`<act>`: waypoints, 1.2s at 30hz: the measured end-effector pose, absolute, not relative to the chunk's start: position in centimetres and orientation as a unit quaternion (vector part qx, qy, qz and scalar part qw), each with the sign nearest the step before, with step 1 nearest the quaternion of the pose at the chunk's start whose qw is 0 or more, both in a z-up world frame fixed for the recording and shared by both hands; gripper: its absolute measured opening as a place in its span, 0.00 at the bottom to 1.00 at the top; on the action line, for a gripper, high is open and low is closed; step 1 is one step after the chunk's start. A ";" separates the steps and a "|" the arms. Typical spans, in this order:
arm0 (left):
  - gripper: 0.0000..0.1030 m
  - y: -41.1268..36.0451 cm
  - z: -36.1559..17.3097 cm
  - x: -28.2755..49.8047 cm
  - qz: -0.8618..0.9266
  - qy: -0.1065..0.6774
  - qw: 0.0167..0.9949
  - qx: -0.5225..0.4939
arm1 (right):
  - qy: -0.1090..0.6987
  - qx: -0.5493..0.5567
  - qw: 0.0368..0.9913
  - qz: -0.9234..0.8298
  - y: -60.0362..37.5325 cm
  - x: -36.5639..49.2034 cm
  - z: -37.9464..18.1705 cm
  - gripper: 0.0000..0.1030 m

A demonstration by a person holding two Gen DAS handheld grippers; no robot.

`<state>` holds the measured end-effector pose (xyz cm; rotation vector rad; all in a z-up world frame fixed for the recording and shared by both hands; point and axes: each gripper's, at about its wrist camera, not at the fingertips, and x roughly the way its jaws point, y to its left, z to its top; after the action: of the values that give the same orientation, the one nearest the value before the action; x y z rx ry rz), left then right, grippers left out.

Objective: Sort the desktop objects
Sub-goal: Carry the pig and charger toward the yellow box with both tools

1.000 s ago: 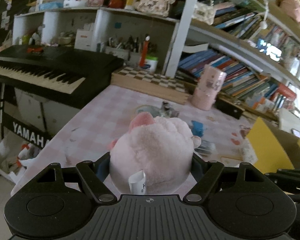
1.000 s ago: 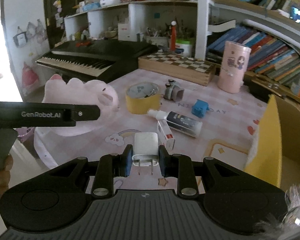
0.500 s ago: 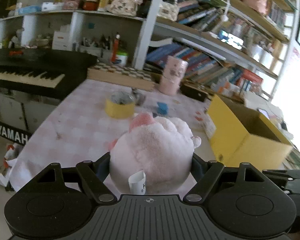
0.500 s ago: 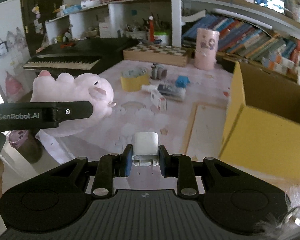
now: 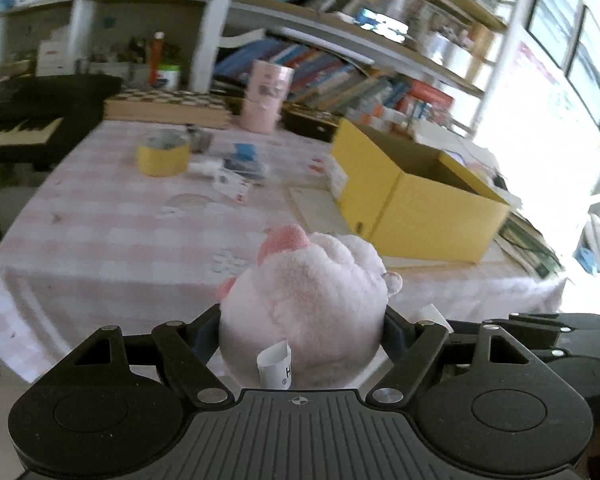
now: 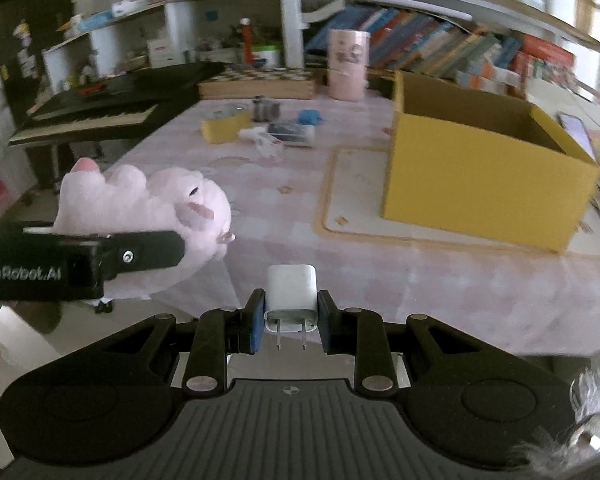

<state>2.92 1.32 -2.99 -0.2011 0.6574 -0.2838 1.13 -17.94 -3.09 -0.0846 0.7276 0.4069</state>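
My left gripper (image 5: 302, 320) is shut on a pink plush pig (image 5: 308, 300) and holds it in the air in front of the table's near edge; the pig (image 6: 148, 208) also shows at the left of the right wrist view. My right gripper (image 6: 291, 316) is shut on a white plug charger (image 6: 291, 298), prongs pointing back at the camera. An open yellow cardboard box (image 5: 416, 200) (image 6: 480, 160) stands on the right part of the pink checked table (image 5: 120, 240).
Further back on the table lie a yellow tape roll (image 5: 162, 156), a blue item (image 5: 244, 150), small white packets (image 5: 232, 186) and a pink cylinder (image 5: 266, 96). A chessboard box (image 5: 164, 106) and bookshelves stand behind. A black keyboard piano (image 6: 100, 116) is at the left.
Both grippers have drawn back from the table and swung right with their loads still held. The yellow box has come fully into view; the small objects look farther away.
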 end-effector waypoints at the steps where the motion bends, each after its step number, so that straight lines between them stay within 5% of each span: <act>1: 0.78 1.1 -3.0 2.8 -0.145 0.321 0.931 -0.096 | 0.357 -0.036 0.914 0.191 -18.3 1.1 -3.1 0.24; 36: 0.78 -9.2 -2.8 4.9 -0.277 0.334 0.900 -0.051 | 0.412 0.041 0.909 0.057 -28.5 -0.7 -4.3 0.24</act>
<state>4.89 -9.24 -2.77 -0.1051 0.6911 -0.5724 -0.73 -28.55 -4.25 0.0836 0.8498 0.1180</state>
